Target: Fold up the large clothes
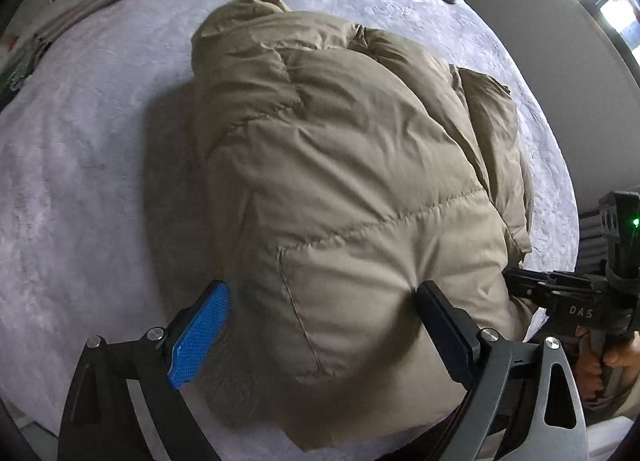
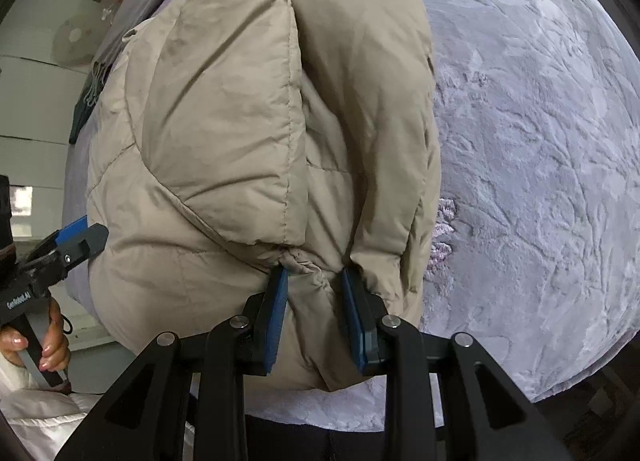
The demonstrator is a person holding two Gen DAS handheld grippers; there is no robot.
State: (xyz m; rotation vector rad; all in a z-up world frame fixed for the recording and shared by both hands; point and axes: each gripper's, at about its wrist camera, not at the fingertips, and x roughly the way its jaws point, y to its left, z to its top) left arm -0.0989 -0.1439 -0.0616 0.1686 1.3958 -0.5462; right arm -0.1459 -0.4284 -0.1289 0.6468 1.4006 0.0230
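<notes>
One padded jacket (image 1: 340, 165) on the bed; left tool (image 1: 324, 303) gapes wide, right tool (image 2: 314, 281) pinches its hem

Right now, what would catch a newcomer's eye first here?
A puffy beige jacket lies bundled in the middle of a lilac fleece blanket. The right hand-held gripper pinches its near edge, while the left hand-held gripper gapes wide over it.
</notes>
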